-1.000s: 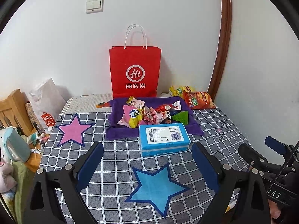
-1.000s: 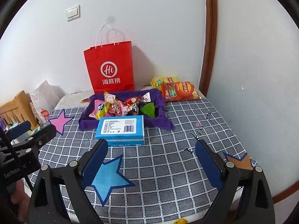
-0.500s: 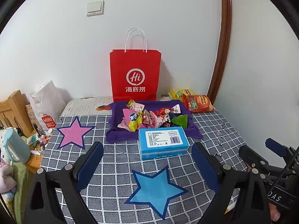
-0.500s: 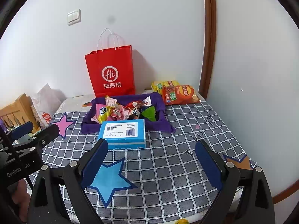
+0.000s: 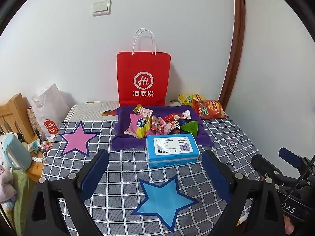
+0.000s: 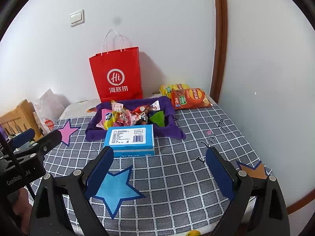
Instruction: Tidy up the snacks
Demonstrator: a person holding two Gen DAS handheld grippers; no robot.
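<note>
Several small snack packs (image 5: 157, 124) (image 6: 128, 116) lie heaped in a purple cloth tray (image 5: 122, 143) (image 6: 94, 133) at the middle of the checked table. A blue box (image 5: 172, 150) (image 6: 130, 139) rests against the tray's front edge. An orange chip bag (image 5: 209, 109) (image 6: 189, 98) and a yellow one (image 5: 187, 98) (image 6: 169, 88) lie at the back right. My left gripper (image 5: 155, 155) hovers open before the box, with nothing between its fingers. My right gripper (image 6: 159, 151) is open and empty too, to the right of the left one.
A red paper bag (image 5: 143, 80) (image 6: 117, 76) stands against the wall behind the tray. Pink (image 5: 77, 139), blue (image 5: 164, 198) and orange (image 6: 254, 170) paper stars lie on the cloth. A white shopping bag (image 5: 49, 114) and clutter sit off the left edge; walls close the back and right.
</note>
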